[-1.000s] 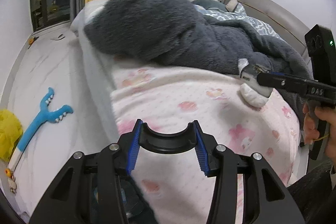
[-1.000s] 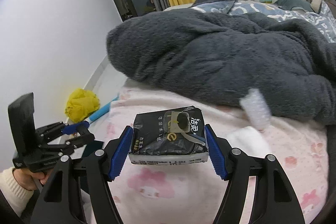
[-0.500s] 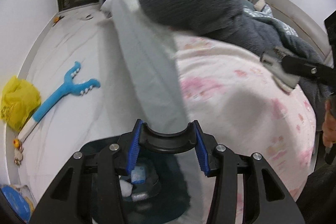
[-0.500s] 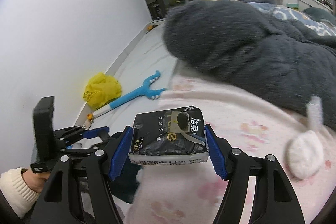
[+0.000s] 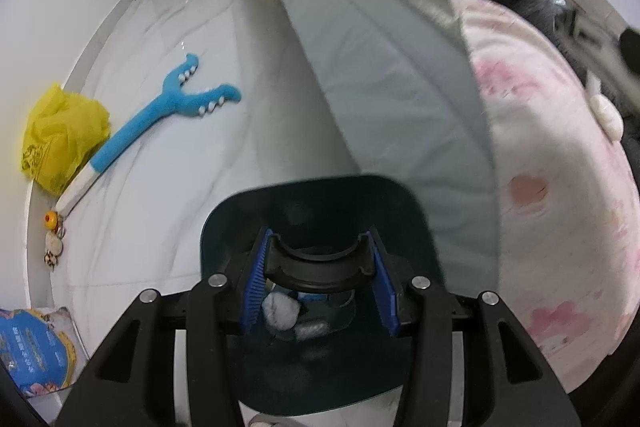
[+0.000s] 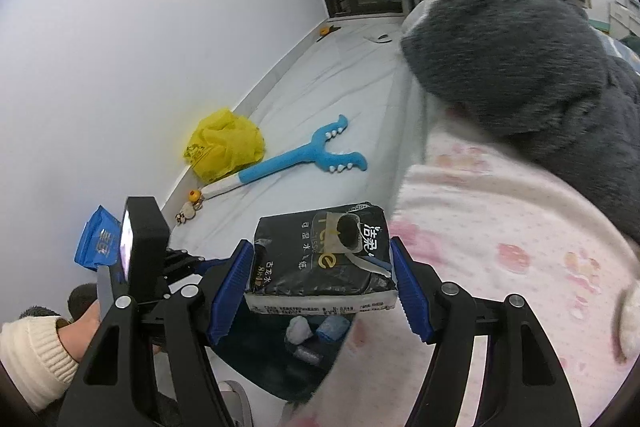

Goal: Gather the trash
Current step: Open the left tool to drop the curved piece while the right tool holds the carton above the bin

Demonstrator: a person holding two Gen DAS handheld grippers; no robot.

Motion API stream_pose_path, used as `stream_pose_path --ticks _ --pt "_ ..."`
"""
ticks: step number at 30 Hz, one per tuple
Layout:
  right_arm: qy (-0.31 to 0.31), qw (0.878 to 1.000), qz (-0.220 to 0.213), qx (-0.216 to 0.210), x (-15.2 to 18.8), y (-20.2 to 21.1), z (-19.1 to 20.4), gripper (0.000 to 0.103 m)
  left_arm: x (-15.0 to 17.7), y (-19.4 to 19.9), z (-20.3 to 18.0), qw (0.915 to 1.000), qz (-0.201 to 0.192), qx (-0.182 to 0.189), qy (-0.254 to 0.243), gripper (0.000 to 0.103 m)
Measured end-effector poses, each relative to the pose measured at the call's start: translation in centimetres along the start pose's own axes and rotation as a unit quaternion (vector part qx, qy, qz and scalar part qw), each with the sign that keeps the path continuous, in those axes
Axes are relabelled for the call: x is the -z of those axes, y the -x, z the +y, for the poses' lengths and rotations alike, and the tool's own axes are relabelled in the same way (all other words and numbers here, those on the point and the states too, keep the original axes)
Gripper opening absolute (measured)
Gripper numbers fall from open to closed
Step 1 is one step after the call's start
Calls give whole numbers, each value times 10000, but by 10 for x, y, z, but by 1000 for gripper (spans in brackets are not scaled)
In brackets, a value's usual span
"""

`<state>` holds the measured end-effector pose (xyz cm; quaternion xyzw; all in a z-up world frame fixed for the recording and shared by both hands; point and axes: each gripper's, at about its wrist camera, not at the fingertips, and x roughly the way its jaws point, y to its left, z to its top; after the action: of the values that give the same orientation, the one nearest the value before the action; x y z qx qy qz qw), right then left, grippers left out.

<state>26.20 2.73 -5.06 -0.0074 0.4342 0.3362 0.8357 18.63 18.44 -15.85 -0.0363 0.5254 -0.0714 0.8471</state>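
Observation:
My right gripper is shut on a black tissue pack and holds it over the bed's edge, above a dark teal bin. The bin holds crumpled white and bluish trash. In the left wrist view my left gripper is open and empty, hovering over the same bin, with white trash showing between its fingers. The left gripper also shows in the right wrist view, left of the pack. A white wad lies on the pink bedding.
The bed with pink patterned sheet and grey fluffy blanket fills the right. On the white floor lie a blue toy, a yellow bag and a blue packet by the wall.
Both grippers have swung left and down from over the bed to the bin beside it. The right gripper still holds the tissue pack. The left stays open.

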Motion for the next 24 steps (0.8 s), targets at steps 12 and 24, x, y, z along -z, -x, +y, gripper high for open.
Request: stream_pose_path --ticks 12,24 --pt "230 9993 284 -107 0 -35 34 69 33 -28 23 9966 825 -84 -28 51" --pt "373 9970 681 -39 8 -77 56 69 47 -15 41 9984 545 81 144 74"
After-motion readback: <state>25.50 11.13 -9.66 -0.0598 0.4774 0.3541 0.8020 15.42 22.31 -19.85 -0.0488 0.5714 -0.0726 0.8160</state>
